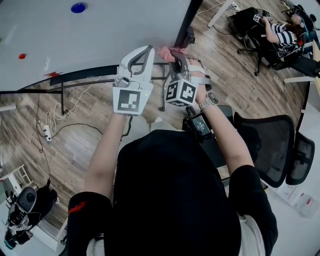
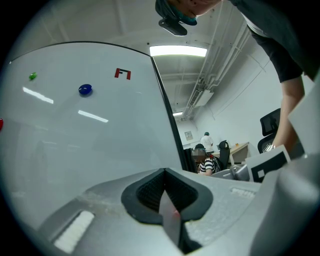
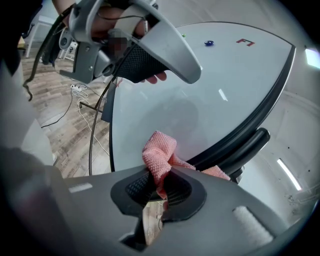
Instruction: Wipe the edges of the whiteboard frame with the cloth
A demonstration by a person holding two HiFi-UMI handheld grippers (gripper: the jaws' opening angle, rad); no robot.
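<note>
Person's black shirt [image 1: 170, 200] nearest. L gripper [image 1: 144, 50] jaws pressed together, nothing btwn them, just beside R gripper [image 1: 178, 54], whose jaws pinch the pink cloth [image 1: 169, 51]. Cloth is at whiteboard [image 1: 100, 30] lower-right corner, by black frame [image 1: 186, 22]; contact unclear.

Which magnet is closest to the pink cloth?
The blue magnet. It is the rightmost one, nearest the cloth; the red magnet and green magnet sit farther left.
</note>
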